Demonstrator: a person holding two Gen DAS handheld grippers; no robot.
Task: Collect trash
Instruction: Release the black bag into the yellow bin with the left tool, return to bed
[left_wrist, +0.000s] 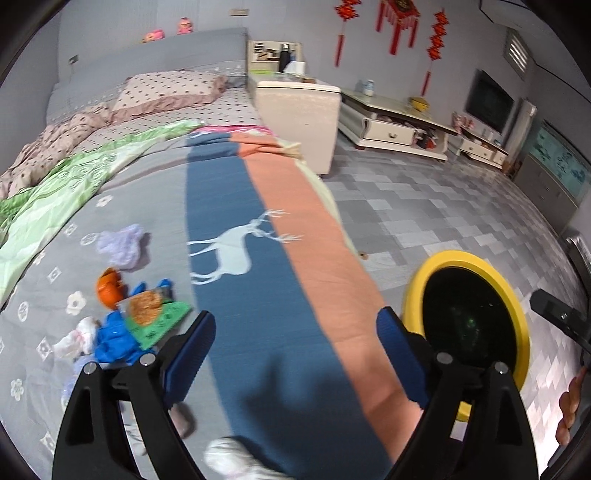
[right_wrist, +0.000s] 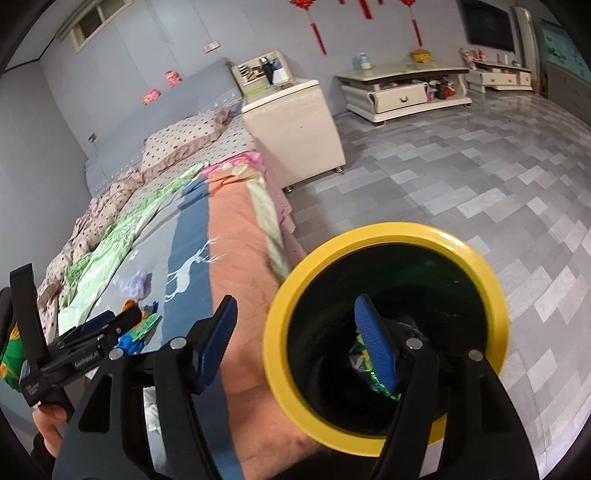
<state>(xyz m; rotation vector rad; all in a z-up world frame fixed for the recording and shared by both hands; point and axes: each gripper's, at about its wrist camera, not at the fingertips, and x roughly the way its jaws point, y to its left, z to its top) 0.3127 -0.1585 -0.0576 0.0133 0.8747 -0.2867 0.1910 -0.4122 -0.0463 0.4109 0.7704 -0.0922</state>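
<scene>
Trash on bed, round bin at bed's edge

L gripper (left_wrist: 295, 354) & R gripper (right_wrist: 299, 339) both gaped wide w/ ribbed blue pads, nothing held. Crumpled wrappers (left_wrist: 140, 325) lay on the quilted bedspread (left_wrist: 155, 192) near its foot; smooth yellow-rimmed bin (right_wrist: 384, 332) stood beside the bed, dark inside.

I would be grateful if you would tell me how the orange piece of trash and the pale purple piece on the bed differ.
The orange piece is vivid and rounded like a peel; the pale purple piece is soft-looking, crumpled and washed-out. The orange piece lies against the cluster of blue and green wrappers; the purple piece lies apart, farther up the bed. The purple piece spreads wider than the orange one. Both rest on the grey bedcover, not yet in the yellow-rimmed bin.
</scene>
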